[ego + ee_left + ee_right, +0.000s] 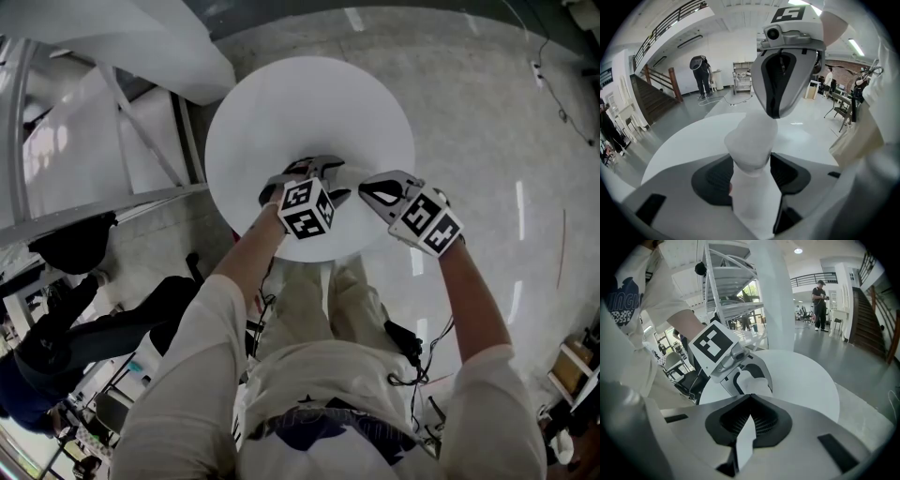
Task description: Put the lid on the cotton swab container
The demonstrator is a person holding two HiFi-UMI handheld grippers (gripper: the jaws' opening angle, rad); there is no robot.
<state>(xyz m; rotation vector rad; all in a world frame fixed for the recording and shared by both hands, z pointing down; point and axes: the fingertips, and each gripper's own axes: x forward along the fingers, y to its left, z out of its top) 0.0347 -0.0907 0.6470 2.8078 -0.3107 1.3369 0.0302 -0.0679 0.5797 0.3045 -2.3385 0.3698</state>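
The white cotton swab container (752,197) stands upright between the pads of my left gripper (751,174), which is shut on it over the round white table (281,112). A wider white lid (751,138) sits on the container's top. My right gripper (776,110) faces the left one, and its tip touches the lid's far side. In the right gripper view, the right gripper (750,400) is shut on a thin white edge (745,444), apparently part of the lid. The left gripper (740,373) shows beyond it with the container (757,385). In the head view both grippers (328,175) (362,193) meet near the table's near edge.
A white metal shelf rack (103,141) stands left of the table. A person (701,70) stands far off by a staircase (651,93). Chairs (841,105) and cables lie around the glossy floor (487,122). My legs are under the table's near edge.
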